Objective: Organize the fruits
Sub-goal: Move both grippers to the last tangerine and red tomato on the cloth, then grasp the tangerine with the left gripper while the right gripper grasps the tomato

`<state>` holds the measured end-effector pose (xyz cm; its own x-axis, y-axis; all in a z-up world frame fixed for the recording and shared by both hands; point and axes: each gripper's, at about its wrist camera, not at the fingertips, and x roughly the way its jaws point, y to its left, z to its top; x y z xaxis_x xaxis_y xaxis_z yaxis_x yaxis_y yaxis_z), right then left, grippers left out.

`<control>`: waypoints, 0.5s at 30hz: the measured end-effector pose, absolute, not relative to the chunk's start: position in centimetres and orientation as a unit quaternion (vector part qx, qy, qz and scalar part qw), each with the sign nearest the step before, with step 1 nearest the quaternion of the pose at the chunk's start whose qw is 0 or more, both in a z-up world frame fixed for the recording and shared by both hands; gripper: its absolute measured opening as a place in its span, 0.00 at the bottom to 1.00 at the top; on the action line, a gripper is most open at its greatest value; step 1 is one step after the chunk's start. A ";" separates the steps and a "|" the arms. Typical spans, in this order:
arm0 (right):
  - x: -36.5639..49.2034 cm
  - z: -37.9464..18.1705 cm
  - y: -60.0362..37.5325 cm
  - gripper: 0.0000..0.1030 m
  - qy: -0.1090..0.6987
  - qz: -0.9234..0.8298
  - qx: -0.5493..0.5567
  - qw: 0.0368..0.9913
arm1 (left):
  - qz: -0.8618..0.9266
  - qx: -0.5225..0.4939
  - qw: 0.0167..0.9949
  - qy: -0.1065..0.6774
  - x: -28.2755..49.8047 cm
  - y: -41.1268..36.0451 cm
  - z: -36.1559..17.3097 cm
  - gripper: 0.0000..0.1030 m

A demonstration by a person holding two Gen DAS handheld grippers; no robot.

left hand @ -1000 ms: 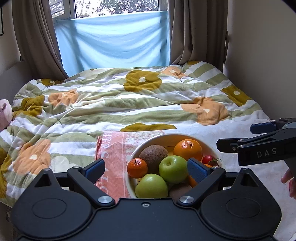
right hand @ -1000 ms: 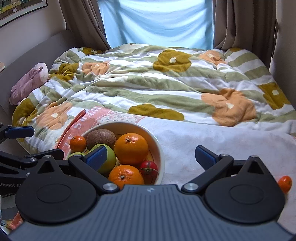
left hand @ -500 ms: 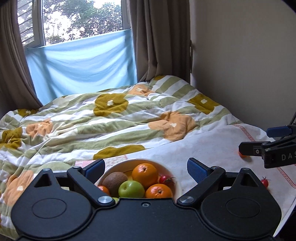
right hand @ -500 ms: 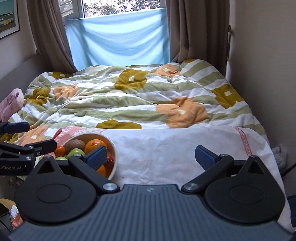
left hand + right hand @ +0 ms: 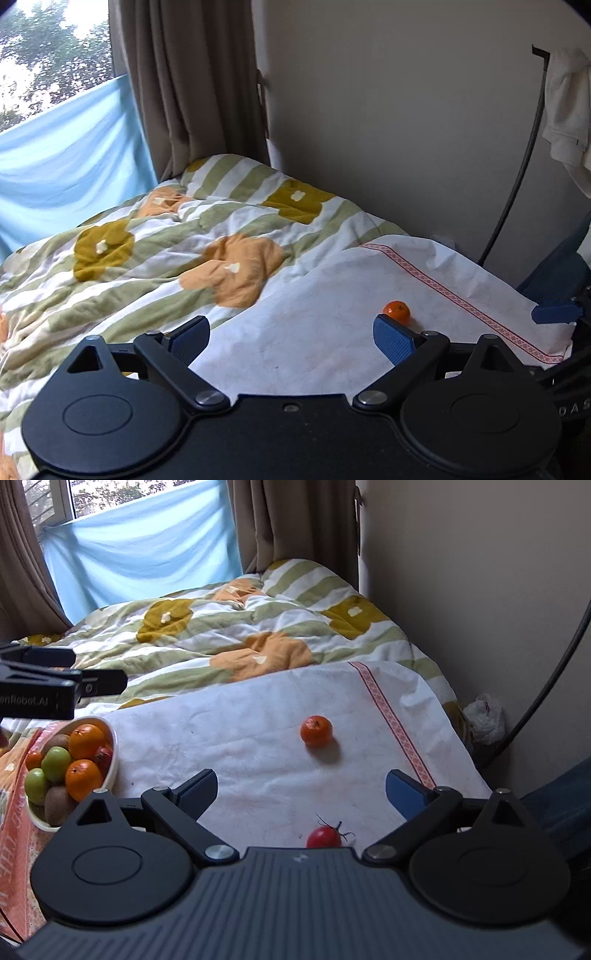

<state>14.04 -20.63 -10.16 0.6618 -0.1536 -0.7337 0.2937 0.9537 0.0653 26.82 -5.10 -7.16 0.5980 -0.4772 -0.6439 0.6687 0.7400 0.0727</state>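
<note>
Fingers (image 5: 404,794) of right gripper (image 5: 301,788) spread, empty; left gripper (image 5: 291,334) likewise spread, empty. Mandarin (image 5: 316,731) and cherry tomato (image 5: 324,836) lie loose on white cloth (image 5: 229,723) over bed, well apart from bowl (image 5: 110,771); judged next for collection. Mandarin small, glossy, intact.

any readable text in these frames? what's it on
"onRobot.AI": white print on the side of the left gripper in the right wrist view; the start is cut off by the frame edge.
"DAS": pale letters on the right gripper's body, low at the right edge of the left wrist view; cut off, dim.
Large white capitals on the pink cloth under the fruit bowl: only fragments show, not readable.
</note>
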 end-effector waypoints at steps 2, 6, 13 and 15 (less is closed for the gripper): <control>14.1 -11.2 -21.2 1.00 0.402 -0.128 0.096 0.902 | -0.348 0.163 0.869 0.314 27.6 -7.3 -8.0 0.94; 14.4 -13.2 -22.1 0.98 0.418 -0.141 0.104 0.892 | -0.391 0.187 0.841 0.323 29.3 -11.5 -10.4 0.93; 15.1 -16.6 -23.4 0.84 0.450 -0.159 0.148 0.866 | -0.455 0.226 0.788 0.347 30.9 -17.2 -15.2 0.88; 15.2 -17.2 -23.6 0.84 0.453 -0.164 0.158 0.862 | -0.467 0.239 0.774 0.353 31.1 -18.4 -16.6 0.88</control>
